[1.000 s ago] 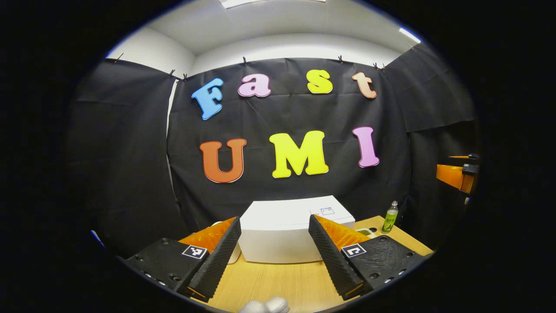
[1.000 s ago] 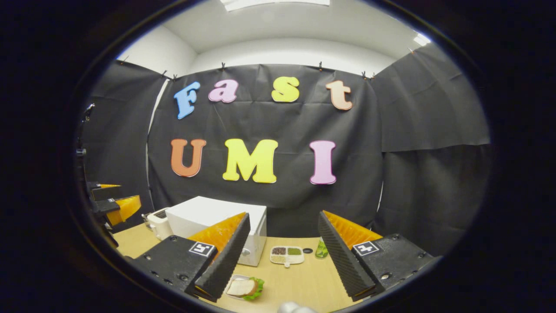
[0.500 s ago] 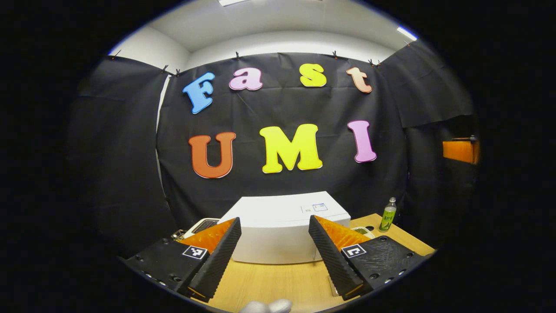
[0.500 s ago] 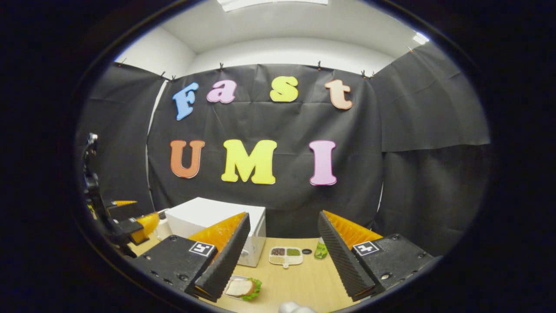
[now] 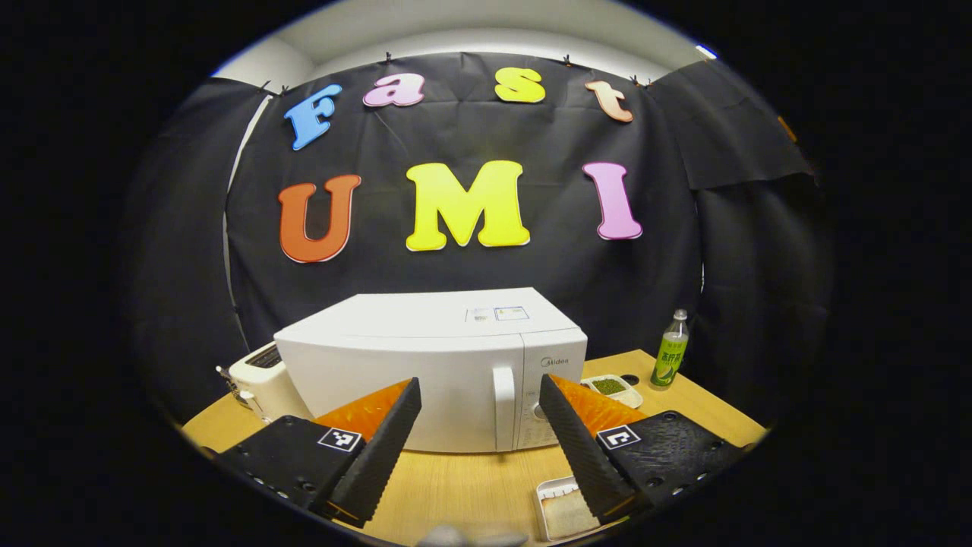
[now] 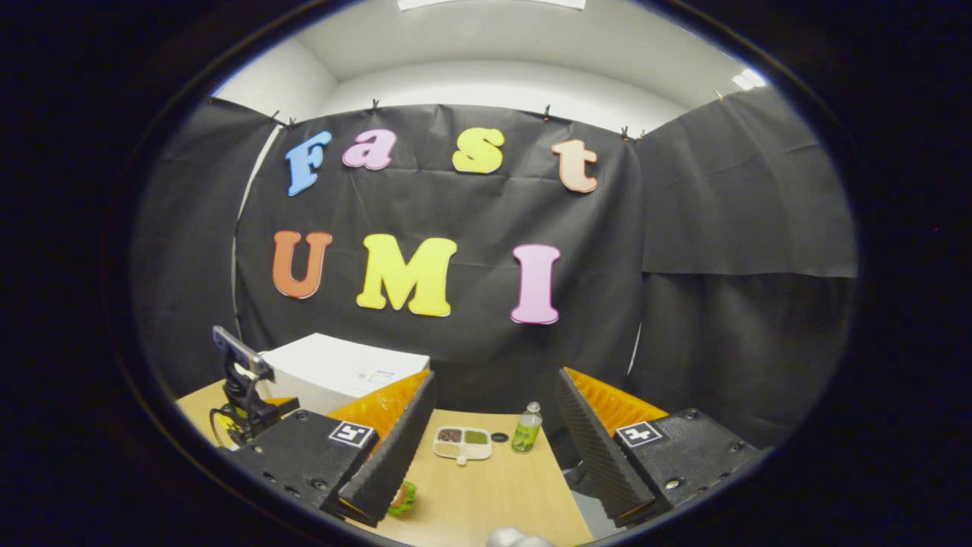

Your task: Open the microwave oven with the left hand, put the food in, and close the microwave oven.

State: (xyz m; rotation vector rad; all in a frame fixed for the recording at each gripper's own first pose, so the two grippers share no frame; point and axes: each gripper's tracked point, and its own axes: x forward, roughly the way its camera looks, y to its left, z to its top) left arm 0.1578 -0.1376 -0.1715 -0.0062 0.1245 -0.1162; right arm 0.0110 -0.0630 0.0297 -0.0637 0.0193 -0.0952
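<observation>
The white microwave point(image 5: 425, 357) stands on the wooden table point(image 5: 463, 486) with its door closed and its vertical handle point(image 5: 503, 406) facing me. My left gripper point(image 5: 478, 387) is open in front of the door, short of it and holding nothing. A white tray with bread point(image 5: 562, 510) lies on the table by the left gripper's right finger. In the right gripper view the microwave point(image 6: 342, 368) sits at the left. My right gripper point(image 6: 493, 380) is open and empty above the table. A green edge of the sandwich point(image 6: 404, 497) peeks out beside its left finger.
A white toaster point(image 5: 254, 380) stands left of the microwave. A green bottle point(image 5: 668, 358) and a small dish of beans point(image 5: 611, 387) sit to its right. The right gripper view has a divided dish point(image 6: 462, 443), the bottle point(image 6: 525, 429), and a black bracket of the other hand-held unit point(image 6: 241, 380).
The left gripper came lower and closer to the microwave, so its door front, handle and the food tray came into view. The right gripper turned right; the sandwich slid behind its left finger.
</observation>
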